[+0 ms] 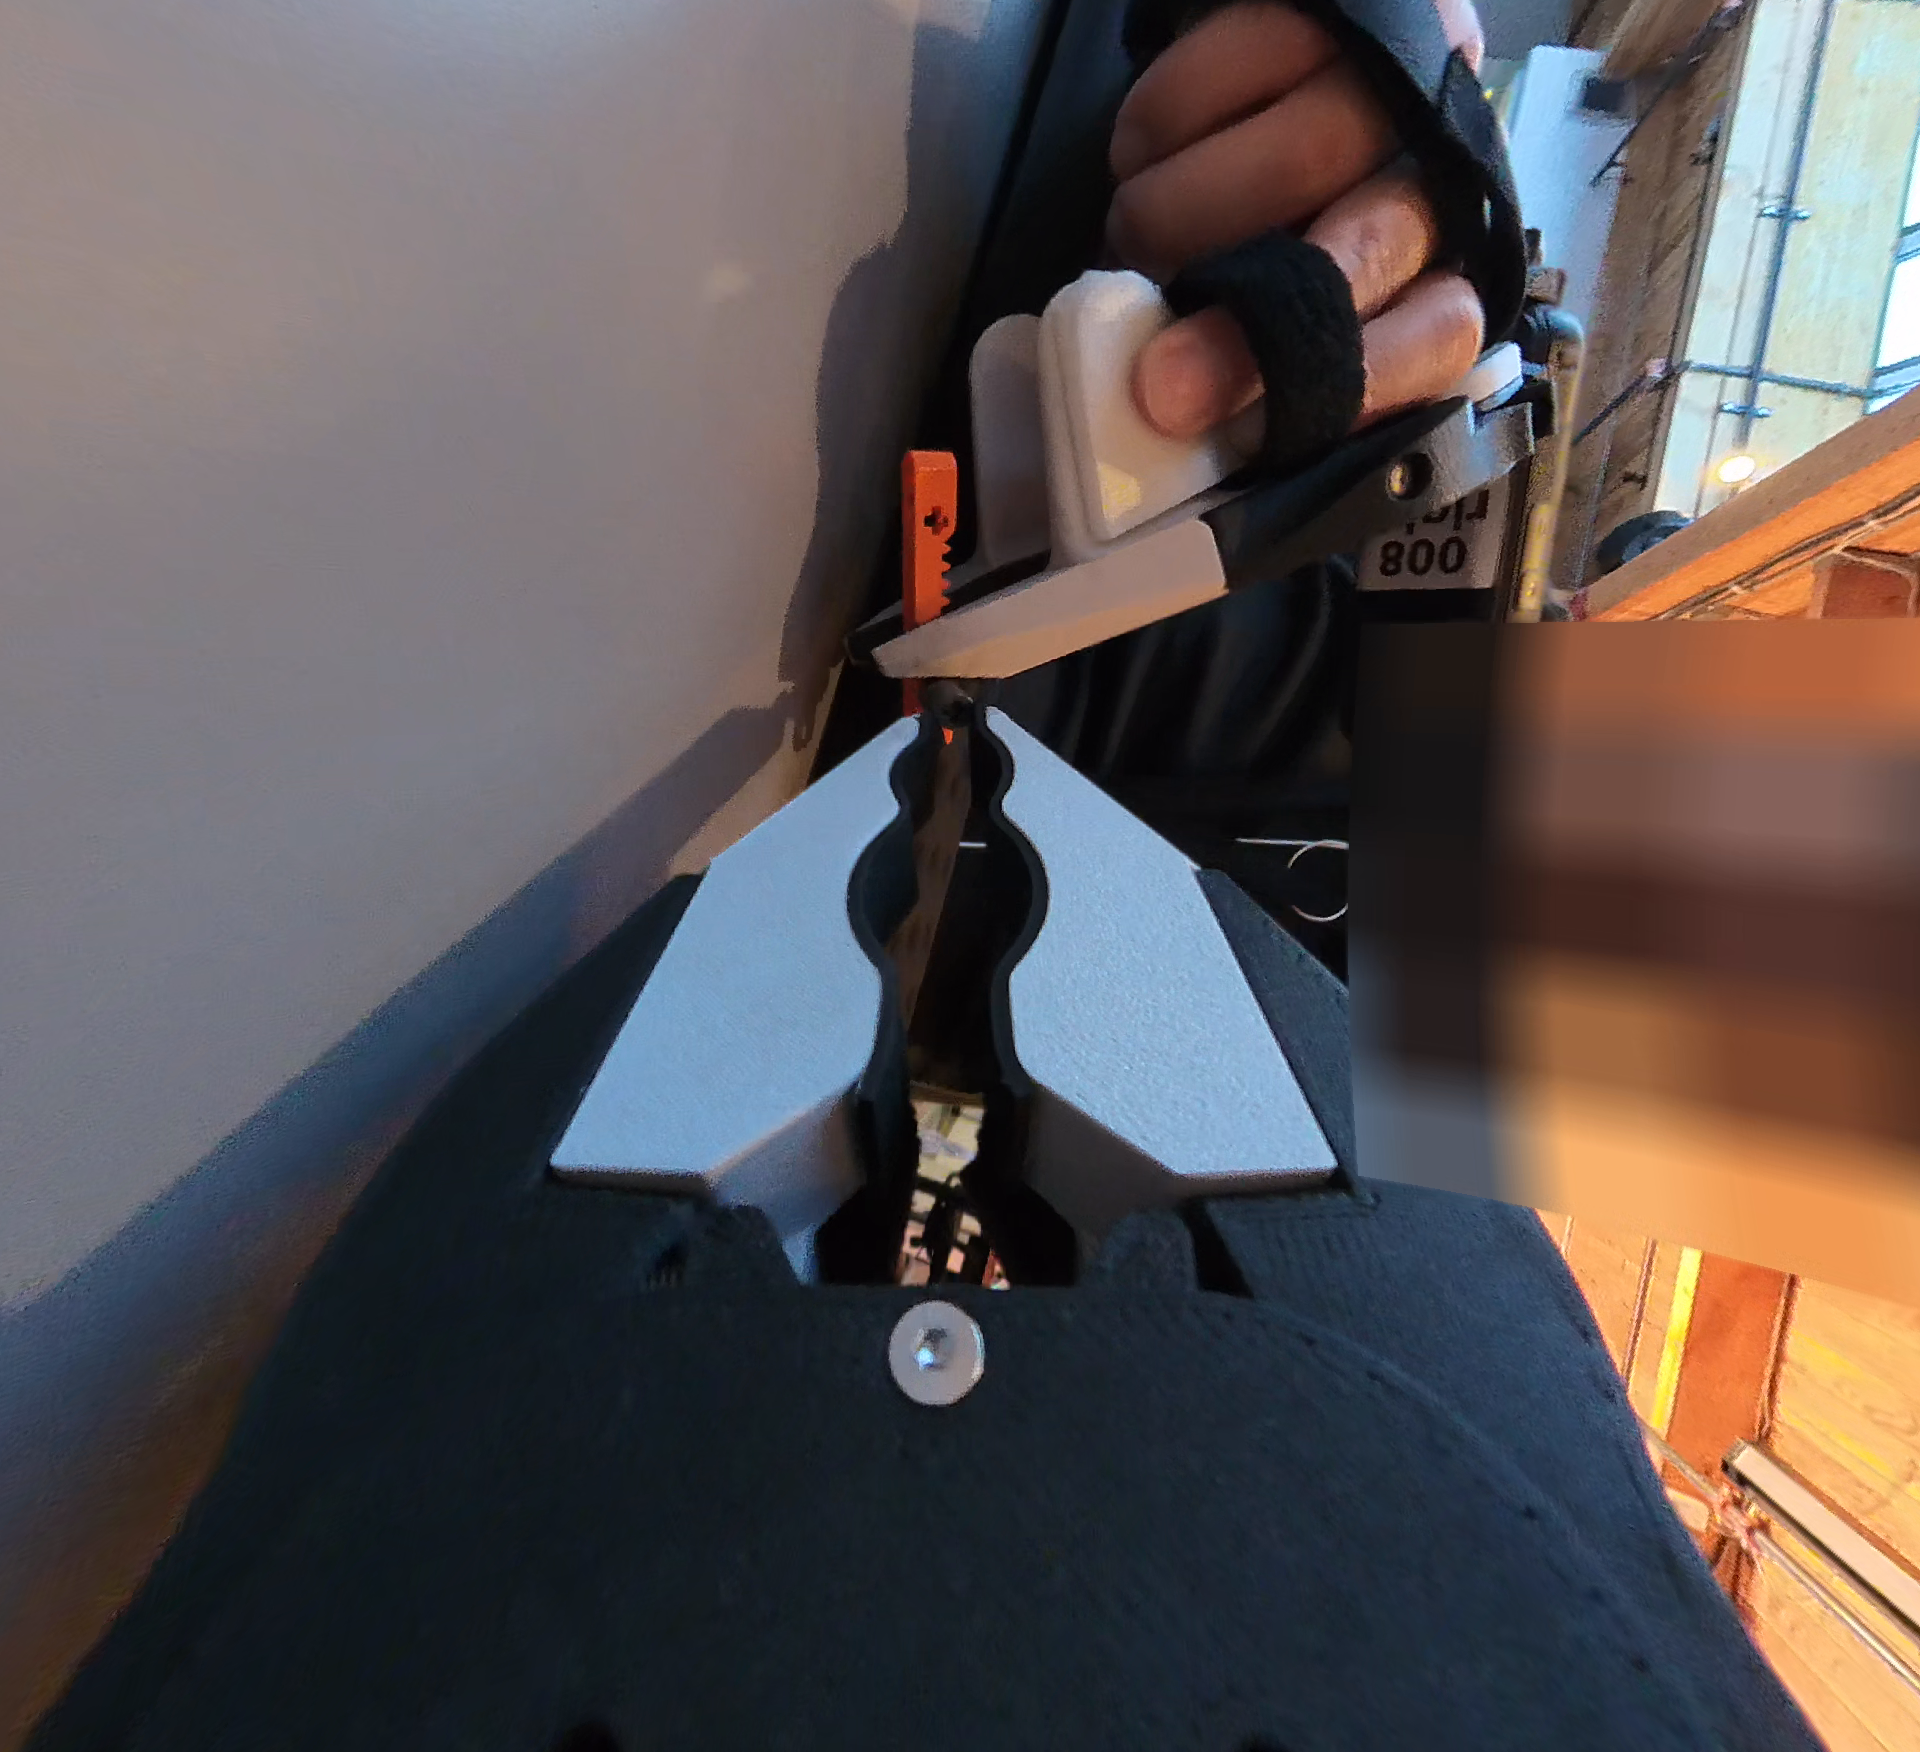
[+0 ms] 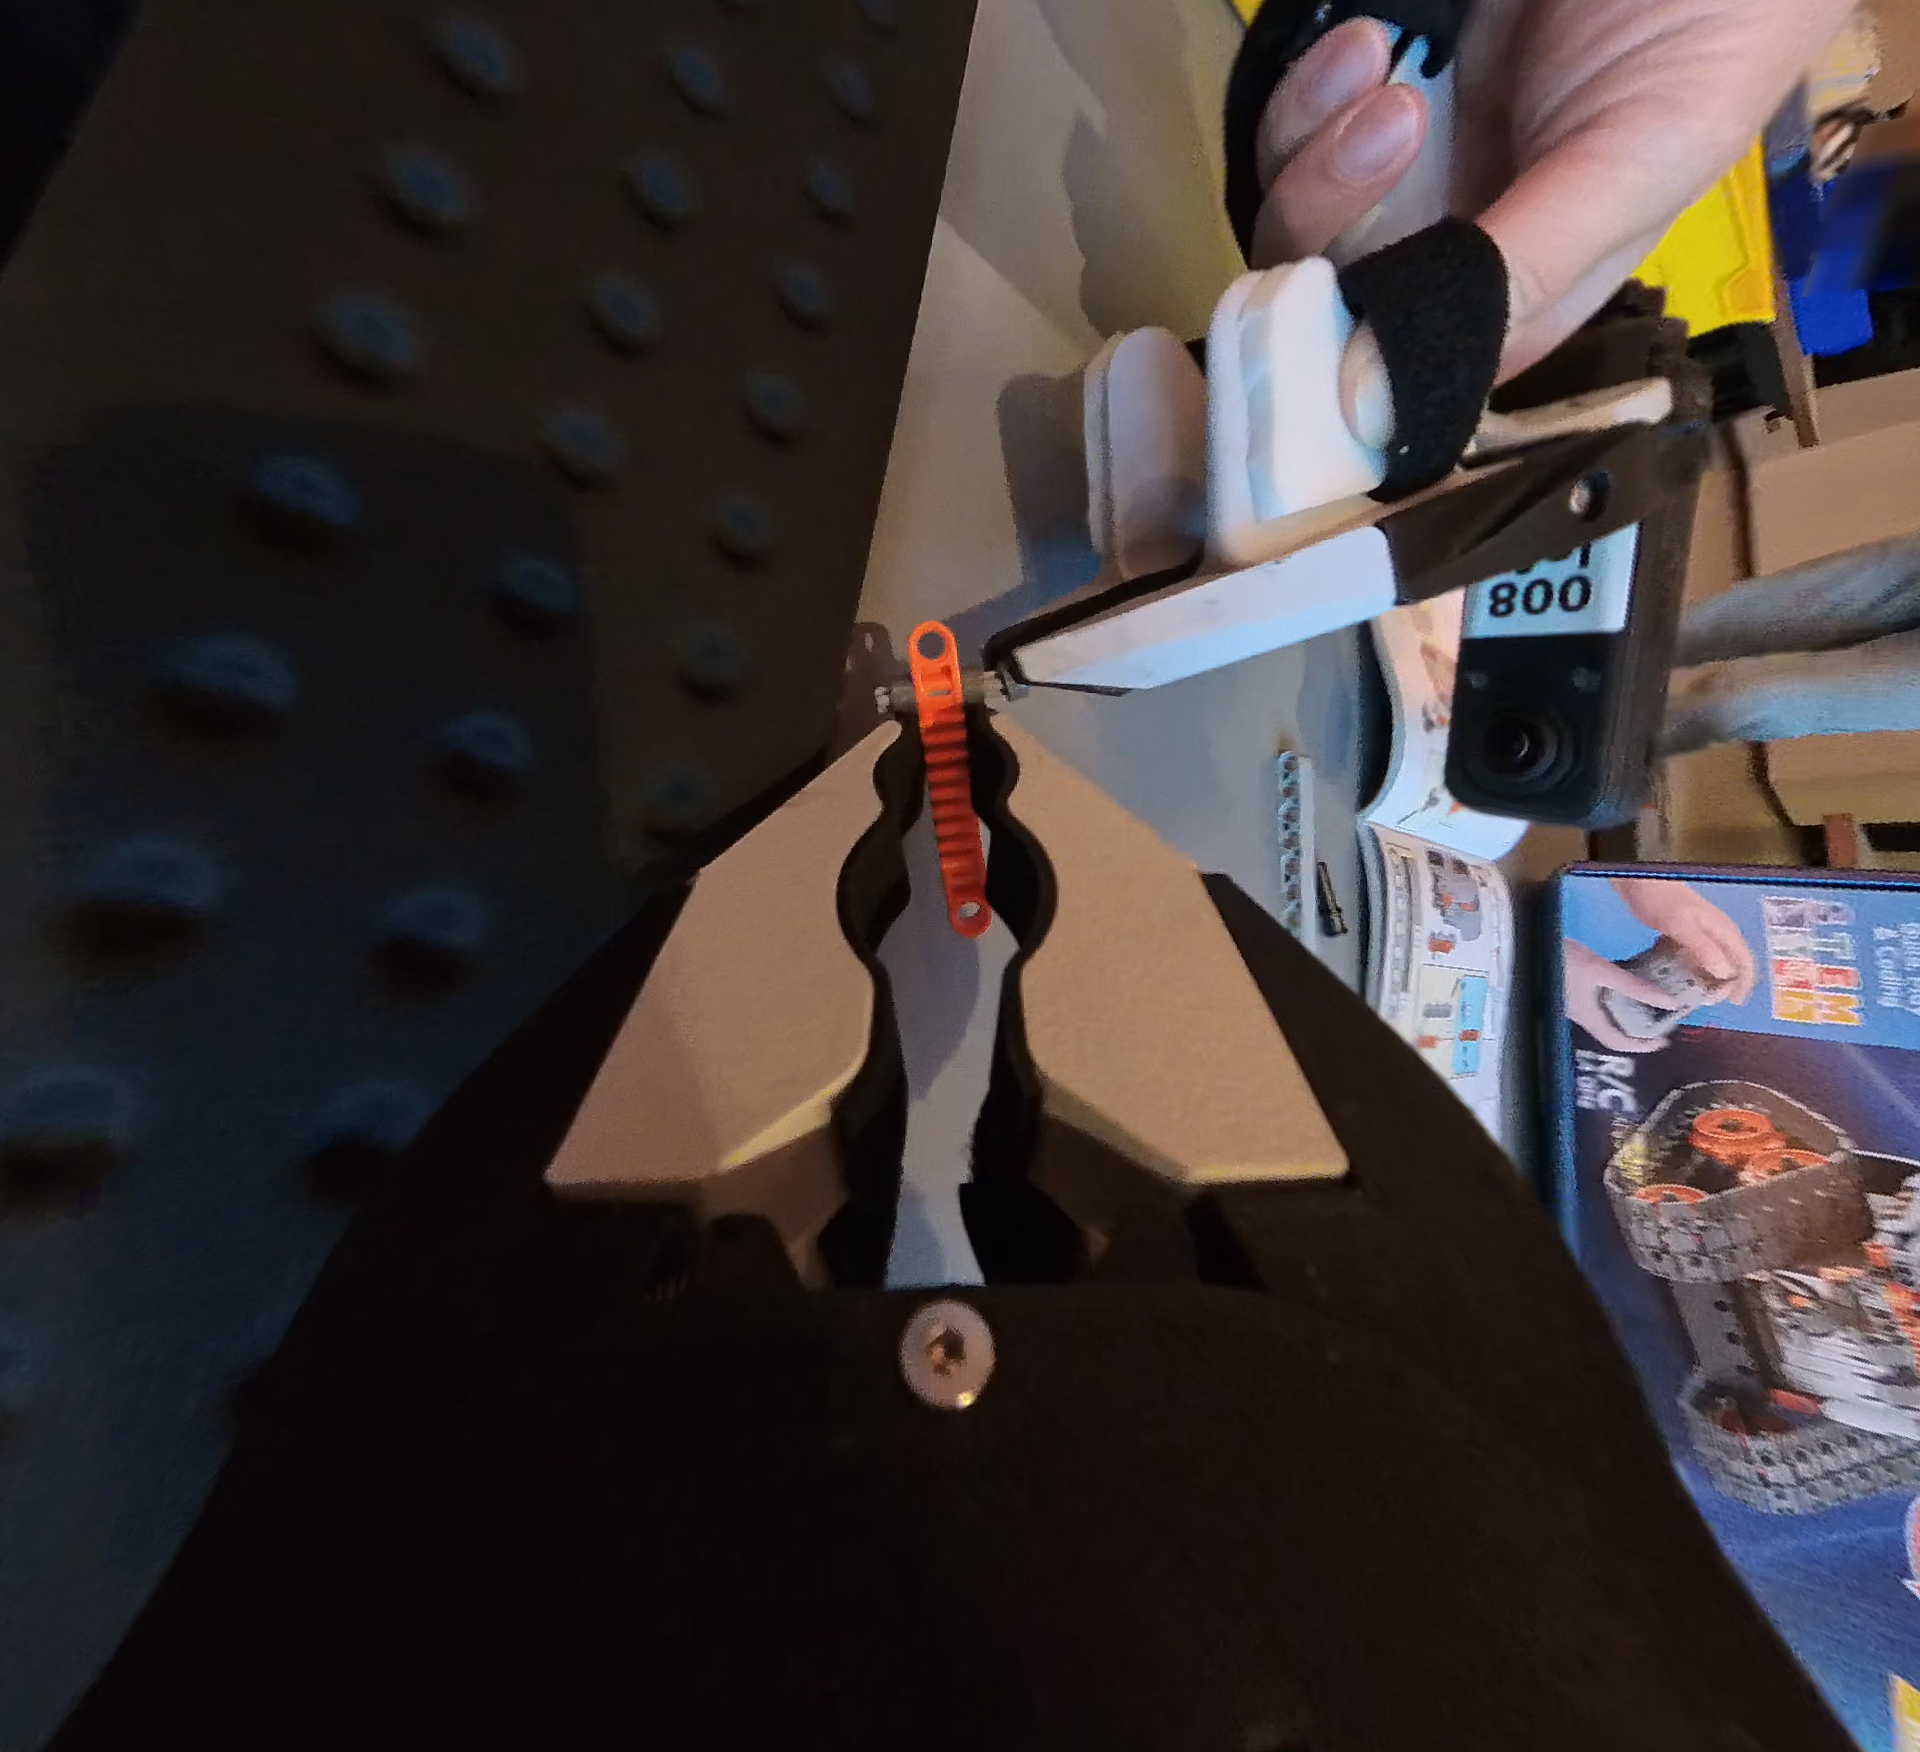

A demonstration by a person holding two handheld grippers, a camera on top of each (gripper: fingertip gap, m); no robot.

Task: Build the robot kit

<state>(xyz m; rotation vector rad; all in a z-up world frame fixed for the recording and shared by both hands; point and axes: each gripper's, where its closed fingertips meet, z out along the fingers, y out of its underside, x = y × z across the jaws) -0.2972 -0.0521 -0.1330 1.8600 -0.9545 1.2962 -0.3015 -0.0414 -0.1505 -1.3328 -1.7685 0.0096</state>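
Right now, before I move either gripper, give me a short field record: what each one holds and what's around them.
left gripper: shut on grey pin
right gripper: shut on orange toothed strip
contact: pin crosses the strip just below its end ring
left of strip: dark studded plate, close by
right side: booklet, blue box

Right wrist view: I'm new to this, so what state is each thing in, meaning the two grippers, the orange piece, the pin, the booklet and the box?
left gripper: shut on the metal pin.
right gripper: shut on the orange toothed strip.
orange toothed strip: clamped between the fingers, upper hole threaded.
metal pin: crosswise through that hole.
booklet: lying open.
box: lying flat; whether sealed, cannot tell.
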